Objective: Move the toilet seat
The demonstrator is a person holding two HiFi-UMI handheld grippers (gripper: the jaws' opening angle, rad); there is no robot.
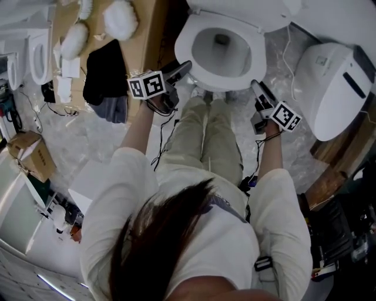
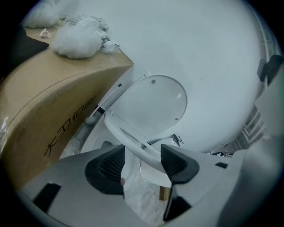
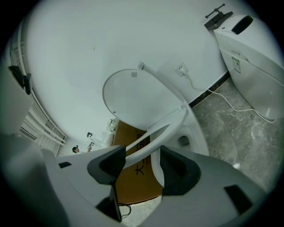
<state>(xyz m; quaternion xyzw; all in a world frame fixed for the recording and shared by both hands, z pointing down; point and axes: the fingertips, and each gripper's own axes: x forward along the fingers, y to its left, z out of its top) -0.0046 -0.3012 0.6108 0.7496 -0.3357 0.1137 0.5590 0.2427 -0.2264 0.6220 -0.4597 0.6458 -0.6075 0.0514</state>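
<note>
The toilet lid [image 1: 247, 9] runs off the head view's top edge; the cardboard box [image 2: 49, 111] is cropped at the left gripper view's left.

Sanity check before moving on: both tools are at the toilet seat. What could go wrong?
On the left tool, jaws are opening with the seat rim between them; if the seat isn't resting down, it may drop.
On the right tool, the rim sits between the jaws, but contact is unclear; a one-sided lift could slip or twist it.

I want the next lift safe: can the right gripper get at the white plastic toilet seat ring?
Likely yes: the white plastic toilet seat ring runs between the open jaws of the right gripper, with nothing else in between.
</note>
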